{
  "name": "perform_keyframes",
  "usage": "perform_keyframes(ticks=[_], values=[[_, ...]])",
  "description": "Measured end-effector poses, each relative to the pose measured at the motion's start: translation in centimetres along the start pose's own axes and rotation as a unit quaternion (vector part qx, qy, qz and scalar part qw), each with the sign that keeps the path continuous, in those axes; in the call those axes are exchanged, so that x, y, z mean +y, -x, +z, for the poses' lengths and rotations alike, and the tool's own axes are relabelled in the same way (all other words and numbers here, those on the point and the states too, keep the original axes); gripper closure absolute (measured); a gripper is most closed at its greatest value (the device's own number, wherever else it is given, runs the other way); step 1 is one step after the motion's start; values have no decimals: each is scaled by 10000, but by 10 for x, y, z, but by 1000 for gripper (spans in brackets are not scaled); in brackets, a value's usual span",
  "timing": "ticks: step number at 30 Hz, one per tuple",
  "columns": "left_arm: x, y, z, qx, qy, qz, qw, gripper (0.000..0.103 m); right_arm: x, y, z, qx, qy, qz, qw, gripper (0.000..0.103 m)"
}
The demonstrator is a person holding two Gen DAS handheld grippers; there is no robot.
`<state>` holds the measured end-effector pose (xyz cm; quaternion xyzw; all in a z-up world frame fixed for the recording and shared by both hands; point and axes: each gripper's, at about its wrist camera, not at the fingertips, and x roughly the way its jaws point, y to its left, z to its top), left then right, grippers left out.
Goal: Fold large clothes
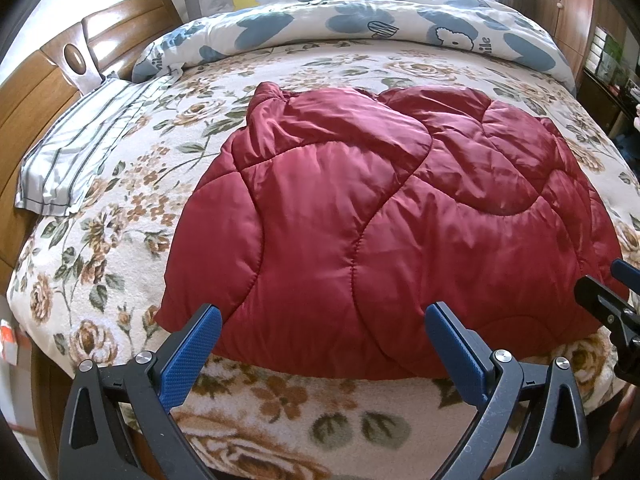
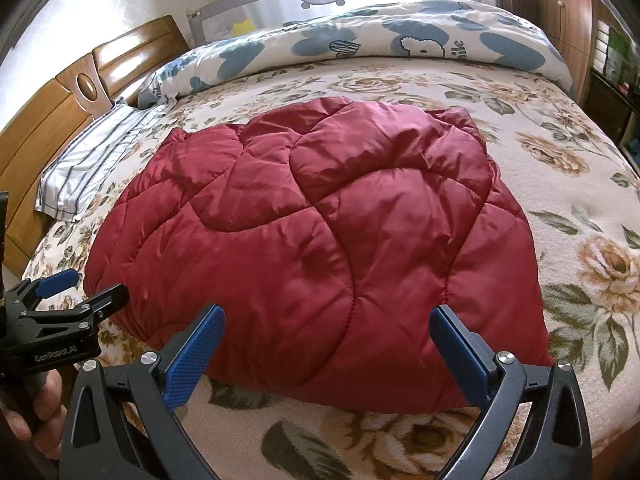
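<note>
Left wrist view: wooden-headboard bed [image 1: 36, 92] under a cream floral plush blanket [image 1: 120, 240]; striped grey-white pillow [image 1: 76, 148] at left, rolled blue-patterned white duvet [image 1: 360, 24] at the far side. Puffy dark-red quilted jacket [image 1: 380, 216] spread mid-bed. Left hand-held gripper [image 1: 322, 316] released, blue pads wide apart over the jacket's near hem.

Right wrist view: same jacket [image 2: 320, 240] centred on blanket [image 2: 580, 200]. Right hand-held gripper [image 2: 326, 316] likewise spread wide, grasping nothing, above the near hem.
</note>
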<state>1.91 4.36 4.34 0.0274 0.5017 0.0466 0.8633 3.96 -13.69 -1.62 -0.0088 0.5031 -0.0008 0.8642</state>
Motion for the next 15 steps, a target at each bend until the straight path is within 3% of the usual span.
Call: perform_keyframes(ticks=[15], values=[[5, -2, 3, -11, 75, -126, 9999, 1, -4, 6, 3, -78, -57, -3, 10000, 1]])
